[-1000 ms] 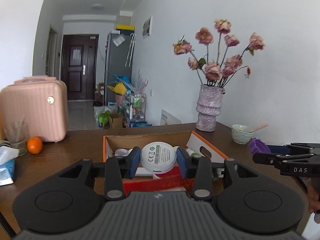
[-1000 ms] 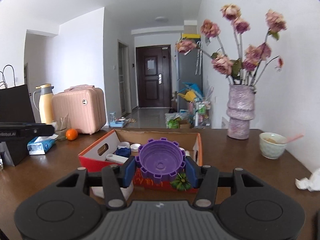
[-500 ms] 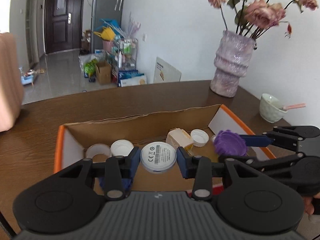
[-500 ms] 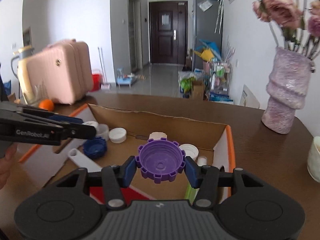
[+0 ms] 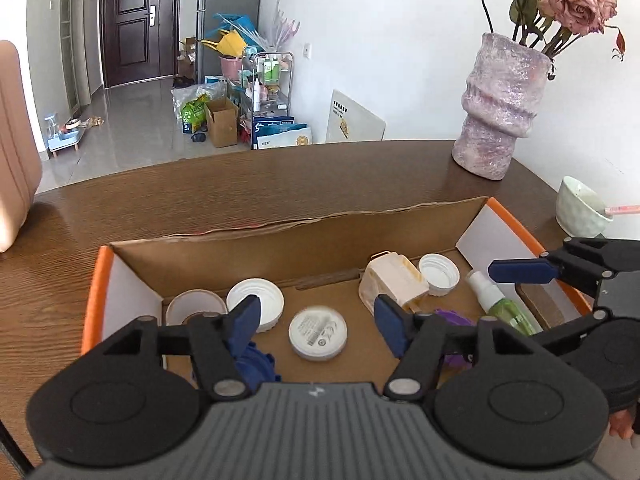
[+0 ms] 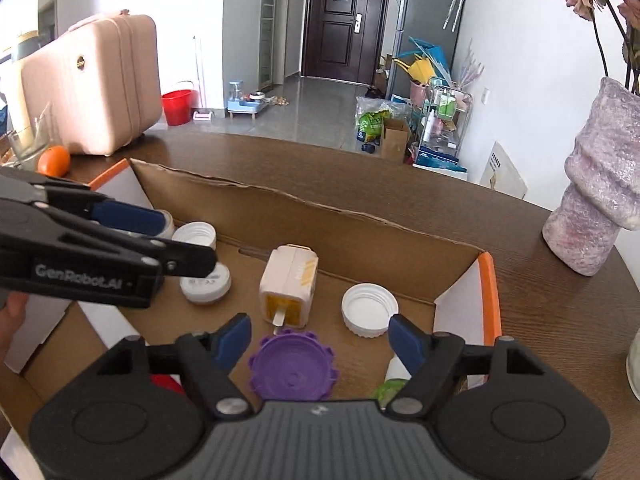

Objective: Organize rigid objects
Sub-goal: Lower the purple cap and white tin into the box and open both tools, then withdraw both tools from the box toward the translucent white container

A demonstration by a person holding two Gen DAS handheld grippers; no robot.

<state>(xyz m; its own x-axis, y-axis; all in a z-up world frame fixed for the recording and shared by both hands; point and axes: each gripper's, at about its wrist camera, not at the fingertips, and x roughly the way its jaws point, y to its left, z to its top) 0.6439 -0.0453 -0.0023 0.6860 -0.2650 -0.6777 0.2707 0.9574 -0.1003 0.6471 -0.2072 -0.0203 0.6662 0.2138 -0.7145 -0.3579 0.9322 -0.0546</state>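
Observation:
My left gripper (image 5: 318,314) hangs over the open cardboard box (image 5: 280,224), its jaws opening. The white round labelled lid (image 5: 318,338) lies loose on the box floor beneath the gap, touched by neither pad. My right gripper (image 6: 320,330) is also opening over the box (image 6: 320,204). The purple toothed cap (image 6: 294,368) rests on the floor below it, free of the pads. In the right wrist view the left gripper (image 6: 190,240) reaches in from the left. Nothing is held by either gripper.
The box also holds white caps (image 5: 256,304) (image 6: 370,308), a blue cap (image 5: 256,364), a cream plug adapter (image 6: 288,288) and a green spray bottle (image 5: 500,304). A vase (image 5: 500,108) and a bowl (image 5: 580,212) stand right; a pink suitcase (image 6: 92,88) and an orange (image 6: 54,160) left.
Both grippers came forward and down over the box. The left let go of the white lid and the right of the purple cap; both now lie on the box floor.

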